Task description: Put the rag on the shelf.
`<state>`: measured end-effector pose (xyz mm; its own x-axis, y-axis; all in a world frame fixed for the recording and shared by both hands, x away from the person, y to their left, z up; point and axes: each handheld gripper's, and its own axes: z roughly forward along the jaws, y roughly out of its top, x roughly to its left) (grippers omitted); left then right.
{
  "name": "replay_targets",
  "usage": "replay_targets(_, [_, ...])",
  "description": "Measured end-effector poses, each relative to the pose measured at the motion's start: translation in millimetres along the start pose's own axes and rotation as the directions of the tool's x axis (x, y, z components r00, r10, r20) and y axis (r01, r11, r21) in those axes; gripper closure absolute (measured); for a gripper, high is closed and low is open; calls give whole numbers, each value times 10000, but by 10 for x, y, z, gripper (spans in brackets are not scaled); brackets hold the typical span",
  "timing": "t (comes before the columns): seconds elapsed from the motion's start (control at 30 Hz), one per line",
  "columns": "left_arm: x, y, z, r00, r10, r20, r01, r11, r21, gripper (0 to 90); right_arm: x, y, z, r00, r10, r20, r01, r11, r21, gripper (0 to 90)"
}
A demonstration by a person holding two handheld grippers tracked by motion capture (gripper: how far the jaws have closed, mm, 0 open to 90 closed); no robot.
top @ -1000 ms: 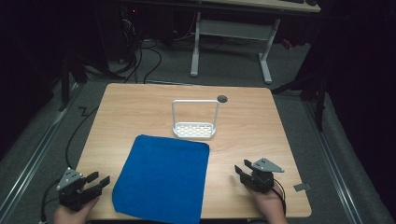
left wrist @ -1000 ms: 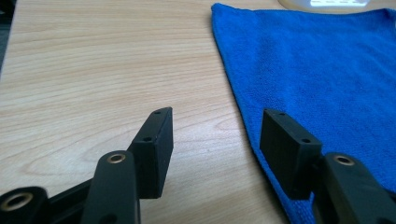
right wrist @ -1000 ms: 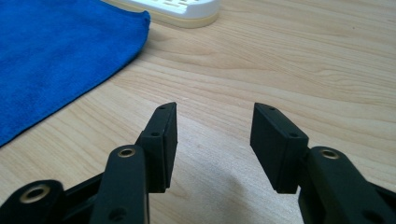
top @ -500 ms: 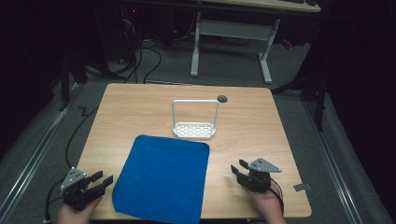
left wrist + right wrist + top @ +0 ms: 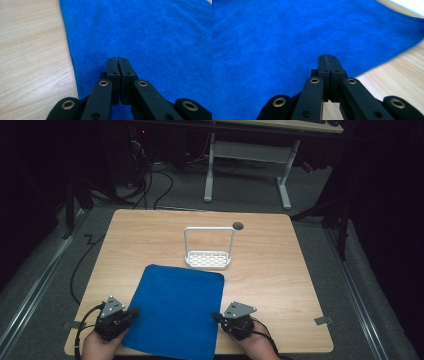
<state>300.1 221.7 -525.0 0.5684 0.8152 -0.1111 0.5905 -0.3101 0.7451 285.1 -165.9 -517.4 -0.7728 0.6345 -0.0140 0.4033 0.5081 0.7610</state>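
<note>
The near edge of the blue cloth (image 5: 175,310) runs off the bottom of the high view, as do the person's hands. That view shows a white wire rack (image 5: 208,249) standing past the cloth on the worktop (image 5: 280,270). The left tongs (image 5: 117,60) and right tongs (image 5: 328,58) have their jaws pressed together, each over a side edge of the cloth; whether they touch it is unclear.

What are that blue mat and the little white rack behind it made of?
The blue mat looks like soft cloth, probably microfibre: matte, with a fine fuzzy nap in the gripper views. The white rack looks like coated wire or plastic: thin hoop, perforated base. Too small to say which.
</note>
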Motion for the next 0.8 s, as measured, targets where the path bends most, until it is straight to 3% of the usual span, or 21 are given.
replay_targets(0.13, [22,-24,20,10000,-48,8,48,9997,226,886,14,15,101,9997,-236,34,235,9993,286,900])
replay_targets(0.27, [18,-49,27,9999,-29,121,26,9996,288,874,-52,16,186,9999,-81,-93,87,9978,659,900])
replay_targets(0.47, [-18,-68,14,9993,41,378,-51,9996,286,839,-66,-7,146,9995,-303,-14,303,9967,755,900])
replay_targets(0.63, [-118,-82,15,9967,268,762,-293,9990,323,831,-137,-70,72,9998,-186,66,180,9969,762,900])
replay_targets(0.8, [-316,-62,65,9892,666,1304,-721,9967,380,822,-242,-165,-46,9994,160,318,-184,9968,784,900])
